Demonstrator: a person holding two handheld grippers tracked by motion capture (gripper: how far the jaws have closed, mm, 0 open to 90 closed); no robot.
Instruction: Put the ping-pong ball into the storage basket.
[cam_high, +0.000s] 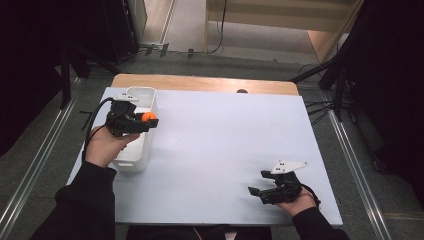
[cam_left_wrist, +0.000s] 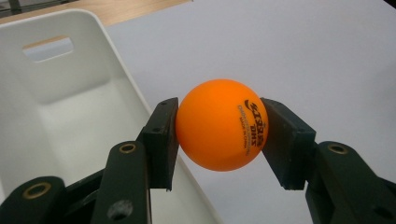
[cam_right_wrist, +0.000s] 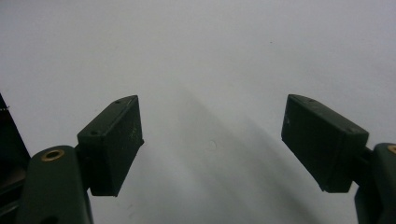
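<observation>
The left gripper pinches an orange ball between its jaws at the bin's near rim, apparently about to drop it in, while the right gripper rests open-jawed on the desk.

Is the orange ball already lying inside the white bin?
No, the orange ball is clamped between the left gripper's jaws above the white bin's rim.

ball: orange, dark print | bin: white | table: pale grey | grippers: black
</observation>
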